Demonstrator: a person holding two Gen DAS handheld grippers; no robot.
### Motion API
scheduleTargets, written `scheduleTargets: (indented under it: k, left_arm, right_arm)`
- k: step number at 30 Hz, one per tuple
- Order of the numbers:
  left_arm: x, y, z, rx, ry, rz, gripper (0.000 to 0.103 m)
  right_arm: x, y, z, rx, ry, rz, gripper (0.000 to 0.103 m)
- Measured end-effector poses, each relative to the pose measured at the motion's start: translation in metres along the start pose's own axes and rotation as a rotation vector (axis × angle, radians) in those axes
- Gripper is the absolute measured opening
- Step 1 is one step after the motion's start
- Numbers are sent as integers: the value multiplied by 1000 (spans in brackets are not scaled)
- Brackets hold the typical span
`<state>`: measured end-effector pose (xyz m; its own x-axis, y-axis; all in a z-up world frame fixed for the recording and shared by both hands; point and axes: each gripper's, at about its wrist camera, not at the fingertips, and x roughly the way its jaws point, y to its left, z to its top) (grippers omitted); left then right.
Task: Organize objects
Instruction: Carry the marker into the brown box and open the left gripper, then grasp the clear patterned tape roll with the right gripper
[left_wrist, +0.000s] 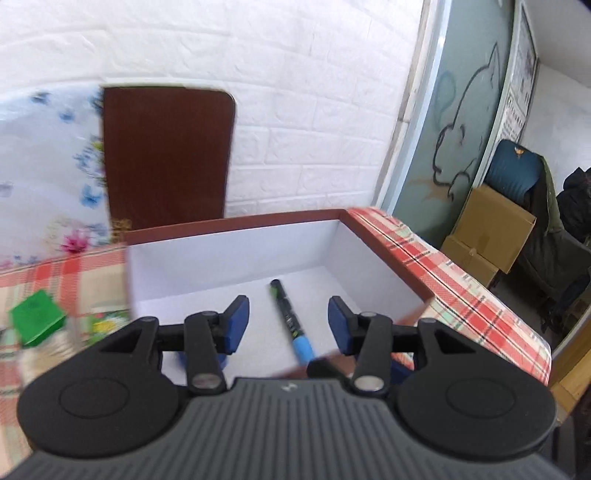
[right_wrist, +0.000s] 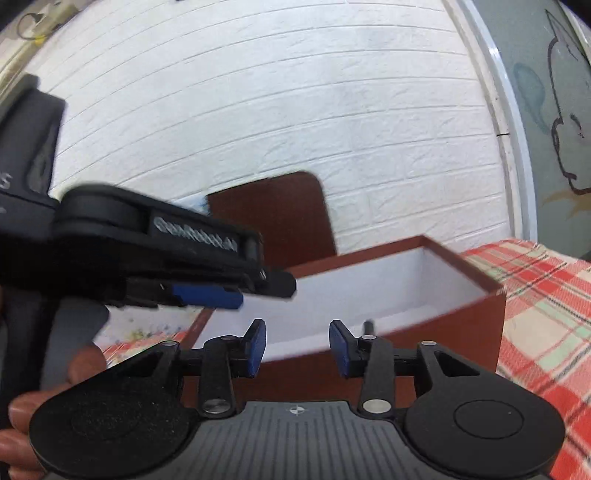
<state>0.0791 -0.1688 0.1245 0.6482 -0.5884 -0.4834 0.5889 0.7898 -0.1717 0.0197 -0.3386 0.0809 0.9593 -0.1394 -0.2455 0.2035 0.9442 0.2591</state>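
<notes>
An open box with brown outer walls and a white inside stands on the plaid tablecloth. A marker pen with a black body and a blue end lies on the box floor. My left gripper is open and empty, hovering over the box with the pen below the gap between its blue pads. My right gripper is open and empty, just in front of the box's near wall. The left gripper shows from the side in the right wrist view, above the box's left part.
A green block lies on the tablecloth left of the box. A dark brown board leans on the white brick wall behind. A floral cloth is at the left. Cardboard boxes and a chair stand beyond the table's right edge.
</notes>
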Motion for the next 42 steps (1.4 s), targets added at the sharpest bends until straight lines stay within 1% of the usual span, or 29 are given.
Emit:
scheduleTargets:
  k: [2, 4, 7, 8, 11, 15, 18, 20, 22, 23, 24, 25, 26, 27, 28, 29, 32, 34, 36, 39, 42]
  left_arm:
    - [-17, 6, -15, -14, -1, 20, 49]
    - [-30, 16, -31, -25, 11, 53, 49]
    - [-41, 38, -58, -44, 58, 131, 49]
    - [-43, 48, -67, -60, 80, 160, 50]
    - [-47, 81, -91, -111, 139, 266, 50]
    - [-62, 128, -118, -171, 162, 381, 50]
    - [-76, 170, -134, -220, 161, 481, 50]
    - [-85, 204, -142, -272, 153, 554, 50]
    - [-97, 237, -149, -287, 109, 660, 50]
    - [-102, 252, -153, -282, 86, 722, 53]
    - [-106, 265, -159, -278, 55, 774, 63]
    - [-113, 278, -164, -309, 18, 778, 65]
    - [-122, 289, -166, -369, -25, 747, 63]
    - [-127, 295, -166, -407, -58, 737, 63]
    - [-128, 298, -167, -421, -72, 736, 63]
    - [-129, 299, -168, -422, -85, 733, 63]
    - [-133, 306, -170, -447, -118, 716, 63]
    - [-136, 309, -173, -478, -141, 700, 63]
    - [-135, 305, -175, -485, -150, 696, 64]
    - [-135, 298, -175, -475, -151, 694, 66]
    - [-135, 300, -175, -479, -155, 687, 67]
  right_arm:
    - [-3, 12, -15, -12, 54, 28, 39]
    - [-1, 26, -30, -32, 130, 65, 39]
    - [6, 48, -49, -88, 234, 109, 39]
    - [2, 56, -55, -109, 261, 131, 39]
    - [9, 78, -66, -161, 321, 179, 39]
    - [25, 107, -83, -230, 411, 214, 39]
    - [21, 129, -94, -307, 423, 227, 40]
    - [29, 145, -96, -353, 418, 241, 43]
    - [45, 164, -95, -370, 419, 263, 43]
    - [54, 173, -95, -373, 418, 271, 45]
    - [60, 180, -95, -376, 413, 280, 48]
    - [69, 188, -95, -384, 405, 293, 51]
    - [78, 197, -95, -401, 396, 304, 59]
    - [88, 207, -96, -426, 384, 311, 73]
    - [98, 216, -97, -455, 369, 312, 79]
    - [109, 225, -96, -482, 357, 313, 81]
    - [141, 250, -92, -530, 342, 329, 80]
    - [161, 263, -91, -568, 328, 312, 79]
    - [177, 271, -91, -581, 343, 327, 81]
    - [189, 277, -93, -598, 351, 335, 87]
    - [187, 270, -91, -569, 366, 355, 86]
